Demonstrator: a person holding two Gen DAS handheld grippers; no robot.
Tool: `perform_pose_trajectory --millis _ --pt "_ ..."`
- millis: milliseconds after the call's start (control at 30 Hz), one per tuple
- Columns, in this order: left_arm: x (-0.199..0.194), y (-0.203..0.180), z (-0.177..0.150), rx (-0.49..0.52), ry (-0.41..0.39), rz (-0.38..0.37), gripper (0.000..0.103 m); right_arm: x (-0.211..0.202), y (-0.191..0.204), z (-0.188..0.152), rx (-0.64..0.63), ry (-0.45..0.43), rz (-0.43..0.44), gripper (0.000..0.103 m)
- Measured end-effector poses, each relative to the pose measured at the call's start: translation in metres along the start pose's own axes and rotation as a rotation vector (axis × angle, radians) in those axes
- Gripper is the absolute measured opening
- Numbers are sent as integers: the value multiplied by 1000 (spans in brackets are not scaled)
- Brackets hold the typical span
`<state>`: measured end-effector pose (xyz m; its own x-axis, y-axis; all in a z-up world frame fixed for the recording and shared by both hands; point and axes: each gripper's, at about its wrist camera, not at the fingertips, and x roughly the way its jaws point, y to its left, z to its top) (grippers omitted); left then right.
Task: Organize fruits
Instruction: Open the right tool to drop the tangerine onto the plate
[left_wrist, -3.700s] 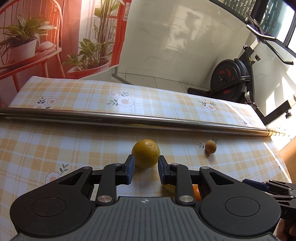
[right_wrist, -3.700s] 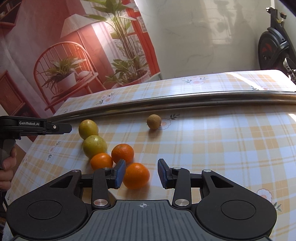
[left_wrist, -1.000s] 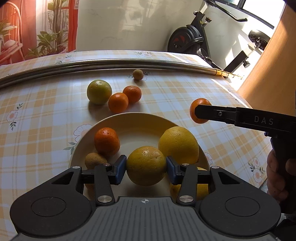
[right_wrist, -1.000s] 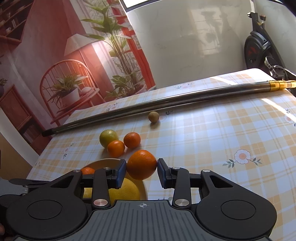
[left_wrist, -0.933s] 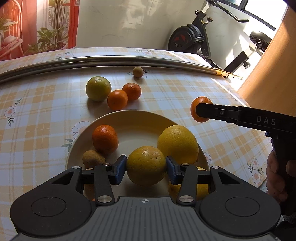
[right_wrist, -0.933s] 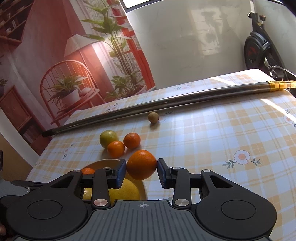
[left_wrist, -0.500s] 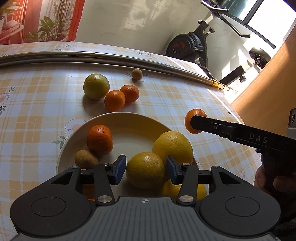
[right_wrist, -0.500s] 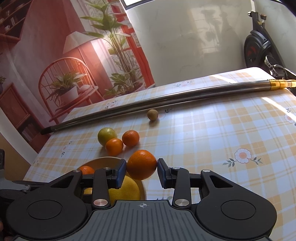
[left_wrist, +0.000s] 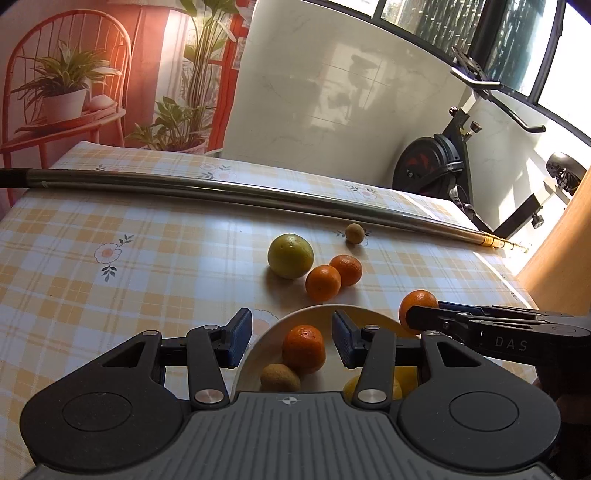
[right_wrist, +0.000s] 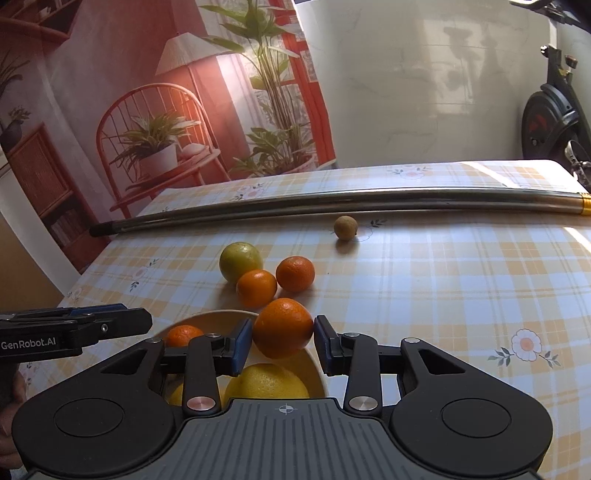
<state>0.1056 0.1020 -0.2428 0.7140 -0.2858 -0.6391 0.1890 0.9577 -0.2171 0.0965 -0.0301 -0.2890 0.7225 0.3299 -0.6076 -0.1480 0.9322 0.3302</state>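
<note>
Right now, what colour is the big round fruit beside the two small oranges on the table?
Yellowish green fruit, clearest in the right wrist view.

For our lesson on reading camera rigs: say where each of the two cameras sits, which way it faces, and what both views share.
Left wrist: sits on the left gripper, open, facing the plate; the right gripper shows at right.
Right wrist: sits on the right gripper, shut on an orange; the left gripper shows at left.
Shared: the green citrus and metal pole.
</note>
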Motion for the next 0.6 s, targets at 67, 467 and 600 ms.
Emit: perform_pose_trajectory --millis 67,467,600 --pt "-4 8 2 -36 -17 25 50 5 4 2 -14 10 1 34" --pt "-5 23 -6 -124 -14 110 50 15 13 -7 -46 64 -6 31" --pt "-4 22 -10 -118 -3 112 50 15 16 -12 -56 73 -7 31"
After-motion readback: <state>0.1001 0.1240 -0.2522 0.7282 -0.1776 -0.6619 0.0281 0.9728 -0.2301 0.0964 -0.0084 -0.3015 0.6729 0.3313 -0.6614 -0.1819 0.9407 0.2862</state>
